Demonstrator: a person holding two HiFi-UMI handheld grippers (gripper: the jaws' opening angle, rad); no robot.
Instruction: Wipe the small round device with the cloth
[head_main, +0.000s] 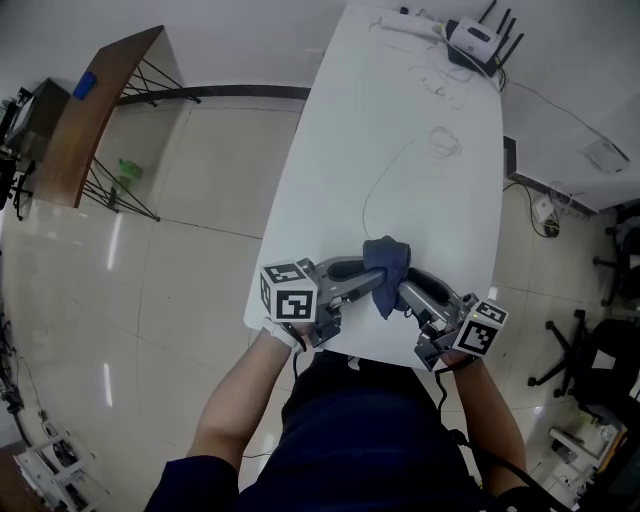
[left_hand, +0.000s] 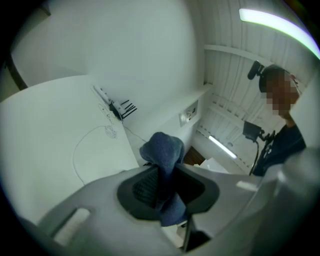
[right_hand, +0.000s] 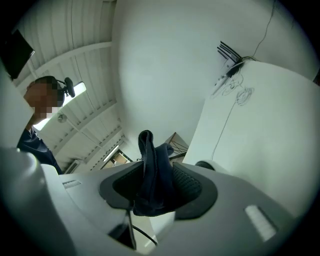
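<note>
Left gripper (left_hand: 162, 189) has its jaws drawn narrow on the cloth (left_hand: 162, 149), pinching a thin waist of the dark blue fabric while the rest bunches above and below. Right gripper (right_hand: 157, 186) stands wider, with the same cloth lying loose between its jaws over the near end of the table (head_main: 400, 150). Just beyond its right jaw the small round device (right_hand: 205, 165) peeps out at the end of a thin cable (right_hand: 226, 129). The cloth looks soft, light and limp — best pinched at a gathered fold. The device is probably light and apt to slide.
</note>
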